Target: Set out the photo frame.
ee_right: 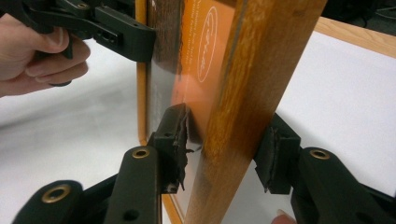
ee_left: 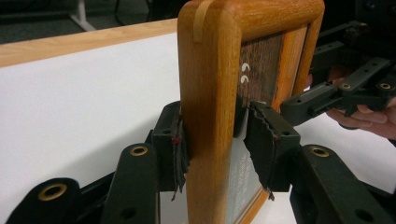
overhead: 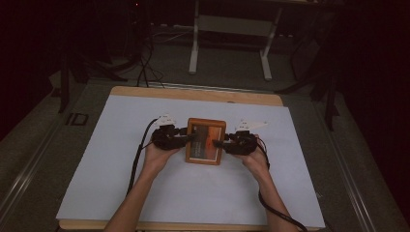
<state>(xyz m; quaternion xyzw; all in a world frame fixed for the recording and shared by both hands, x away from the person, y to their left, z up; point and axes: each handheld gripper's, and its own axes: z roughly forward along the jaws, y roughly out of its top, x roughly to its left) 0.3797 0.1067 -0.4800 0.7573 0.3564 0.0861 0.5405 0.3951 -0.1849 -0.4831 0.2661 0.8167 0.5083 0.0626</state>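
While both grippers clamp the wooden picture frame (overhead: 206, 141) from opposite sides, the lift should rise evenly, neither hand pulling ahead, so the frame stays level; the left gripper (ee_left: 212, 140) has its jaws closed across the frame's left rail, the right gripper (ee_right: 224, 149) across its right rail; beyond the frame the white sheet (overhead: 145, 116) runs toward the table's (overhead: 193, 93) far edge.

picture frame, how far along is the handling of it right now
Done: both grips are made. The left claw is clamped on one side rail of the wooden picture frame, and the right claw on the opposite rail. In hand: the frame is held between them over the white table cover. Left: setting it down and releasing; where it goes can't be told.
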